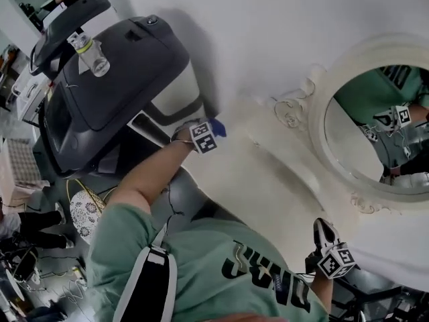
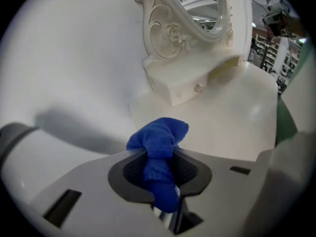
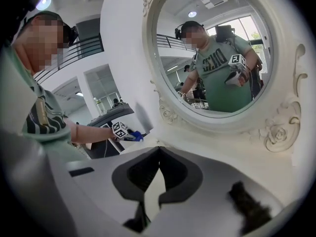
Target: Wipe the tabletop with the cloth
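- Blue cloth (image 2: 159, 149) sits bunched between the jaws of the left gripper (image 1: 203, 137), which are pinched tight on it; a wad of cloth sticks out past the tips.
- In the head view, that gripper holds the cloth at the left end of the cream tabletop (image 1: 268, 180), close to the white wall and just beside a dark grey machine (image 1: 114, 79).
- Whether the cloth touches the tabletop cannot be told.
- Ahead of the cloth stands the round mirror (image 2: 197, 14) in its ornate cream frame, with a small drawer (image 2: 185, 90) under it.
- Right gripper (image 3: 158, 149) has its jaws pressed together at the tips with nothing between them; it faces the mirror, well apart from the cloth.
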`<state>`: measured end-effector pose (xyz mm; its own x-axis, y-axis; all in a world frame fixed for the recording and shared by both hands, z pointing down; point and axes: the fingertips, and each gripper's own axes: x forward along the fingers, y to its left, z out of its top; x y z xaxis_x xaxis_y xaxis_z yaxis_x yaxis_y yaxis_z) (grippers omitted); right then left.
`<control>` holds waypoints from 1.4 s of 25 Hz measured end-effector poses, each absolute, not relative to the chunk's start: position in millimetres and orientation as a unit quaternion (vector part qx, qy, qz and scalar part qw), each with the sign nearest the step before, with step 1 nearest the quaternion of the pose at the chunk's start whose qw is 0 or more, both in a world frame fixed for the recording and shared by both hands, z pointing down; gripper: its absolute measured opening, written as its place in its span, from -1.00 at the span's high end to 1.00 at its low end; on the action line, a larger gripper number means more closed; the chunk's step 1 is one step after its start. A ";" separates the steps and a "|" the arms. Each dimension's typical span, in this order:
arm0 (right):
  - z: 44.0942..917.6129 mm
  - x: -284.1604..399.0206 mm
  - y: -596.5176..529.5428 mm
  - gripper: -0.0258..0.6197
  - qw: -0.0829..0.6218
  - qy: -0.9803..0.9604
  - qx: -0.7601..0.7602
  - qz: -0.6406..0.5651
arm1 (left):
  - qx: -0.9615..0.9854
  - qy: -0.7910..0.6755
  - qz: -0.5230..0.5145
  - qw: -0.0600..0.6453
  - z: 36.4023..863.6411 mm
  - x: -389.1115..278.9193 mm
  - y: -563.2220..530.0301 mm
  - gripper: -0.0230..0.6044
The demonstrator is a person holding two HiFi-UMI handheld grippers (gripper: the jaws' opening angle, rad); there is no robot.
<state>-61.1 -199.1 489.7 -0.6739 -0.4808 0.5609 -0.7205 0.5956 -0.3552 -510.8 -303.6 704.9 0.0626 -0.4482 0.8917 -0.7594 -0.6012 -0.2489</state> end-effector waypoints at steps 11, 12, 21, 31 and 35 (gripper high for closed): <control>499.4 -84.3 -222.8 0.88 0.243 -0.818 0.420 0.310 | 0.755 -0.334 0.561 0.062 754.8 -447.6 -516.5 0.61; 500.3 -81.7 -222.7 0.88 0.243 -0.813 0.425 0.314 | 0.757 -0.330 0.560 0.061 759.5 -443.1 -520.5 0.61; 500.2 -78.7 -207.8 0.88 0.241 -0.830 0.395 0.311 | 0.757 -0.332 0.557 0.085 762.1 -450.3 -449.6 0.62; 486.7 -56.2 -150.1 0.88 0.216 -0.884 0.319 0.265 | 0.707 -0.370 0.569 0.198 754.5 -508.1 -130.7 0.62; 482.3 -53.4 -134.2 0.88 0.205 -0.896 0.301 0.255 | 0.698 -0.398 0.525 0.280 758.1 -507.3 -58.1 0.62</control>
